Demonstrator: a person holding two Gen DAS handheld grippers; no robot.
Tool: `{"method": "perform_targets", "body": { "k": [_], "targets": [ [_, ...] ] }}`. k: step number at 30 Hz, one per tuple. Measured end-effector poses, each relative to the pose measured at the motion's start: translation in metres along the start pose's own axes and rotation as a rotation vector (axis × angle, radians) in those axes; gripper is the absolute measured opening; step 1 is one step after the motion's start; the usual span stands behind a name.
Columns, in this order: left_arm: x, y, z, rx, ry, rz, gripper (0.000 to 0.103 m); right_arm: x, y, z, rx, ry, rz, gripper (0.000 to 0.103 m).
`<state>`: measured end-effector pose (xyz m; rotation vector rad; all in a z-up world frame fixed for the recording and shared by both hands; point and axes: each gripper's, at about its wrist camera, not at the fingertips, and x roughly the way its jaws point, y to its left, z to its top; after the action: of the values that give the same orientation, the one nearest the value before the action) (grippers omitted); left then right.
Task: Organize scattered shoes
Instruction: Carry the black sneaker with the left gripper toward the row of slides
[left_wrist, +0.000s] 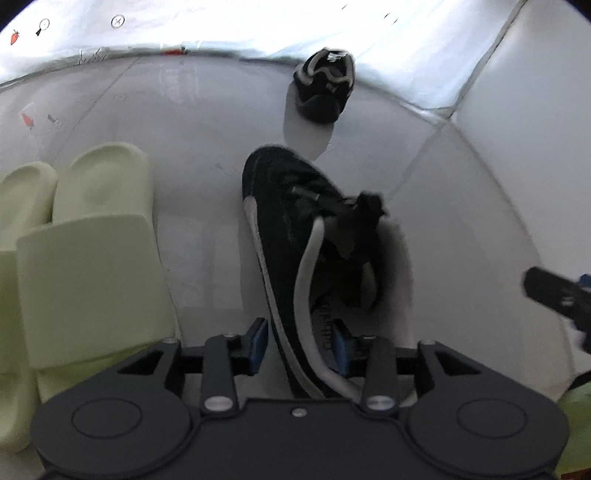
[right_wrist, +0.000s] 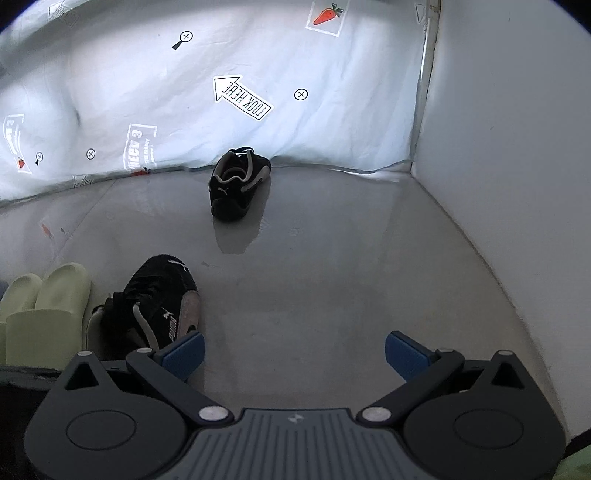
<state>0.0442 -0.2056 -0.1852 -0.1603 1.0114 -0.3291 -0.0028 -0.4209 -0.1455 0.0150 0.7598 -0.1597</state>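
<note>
A black suede sneaker (left_wrist: 295, 229) with a grey stripe lies tilted on the grey floor, its heel toward me. The side wall of its heel stands between the blue pads (left_wrist: 258, 339) of my left gripper (left_wrist: 299, 343), which look slightly apart from it. The right wrist view shows this sneaker (right_wrist: 159, 295) beside a pair of pale green slides (right_wrist: 44, 306). Its mate, a second black sneaker (right_wrist: 236, 184), sits alone by the far backdrop, and is also in the left wrist view (left_wrist: 325, 88). My right gripper (right_wrist: 295, 354) hangs open over bare floor, with nothing between its fingers.
The pale green slides (left_wrist: 92, 258) stand close on the left of the near sneaker. A white sheet with stickers (right_wrist: 258, 74) closes the back. A white wall (right_wrist: 517, 147) bounds the right side. Grey floor (right_wrist: 332, 277) stretches between the two sneakers.
</note>
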Motion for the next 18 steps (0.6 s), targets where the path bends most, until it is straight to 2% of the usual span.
{"method": "perform_targets", "body": {
  "k": [3, 8, 9, 11, 15, 16, 18],
  "targets": [
    [-0.022, 0.003, 0.011, -0.008, -0.056, -0.03, 0.053, 0.005, -0.008, 0.001, 0.009, 0.003, -0.025, 0.103],
    [-0.029, -0.004, 0.056, -0.012, -0.176, -0.03, 0.065, 0.03, -0.035, 0.015, 0.063, -0.017, -0.033, 0.103],
    [-0.023, -0.009, 0.074, -0.007, -0.211, -0.021, 0.067, 0.036, -0.042, 0.019, 0.078, -0.019, -0.031, 0.103],
    [-0.01, -0.011, 0.094, -0.005, -0.217, -0.012, 0.067, 0.048, -0.056, 0.028, 0.112, -0.03, -0.017, 0.103],
    [0.035, -0.019, 0.148, 0.022, -0.191, -0.01, 0.067, 0.07, -0.076, 0.047, 0.118, -0.067, 0.006, 0.103],
    [0.038, -0.022, 0.152, 0.025, -0.191, -0.008, 0.067, 0.074, -0.079, 0.05, 0.114, -0.072, 0.009, 0.103],
    [0.07, -0.03, 0.186, 0.042, -0.183, 0.009, 0.067, 0.088, -0.086, 0.059, 0.109, -0.075, 0.026, 0.103]
  ]
}}
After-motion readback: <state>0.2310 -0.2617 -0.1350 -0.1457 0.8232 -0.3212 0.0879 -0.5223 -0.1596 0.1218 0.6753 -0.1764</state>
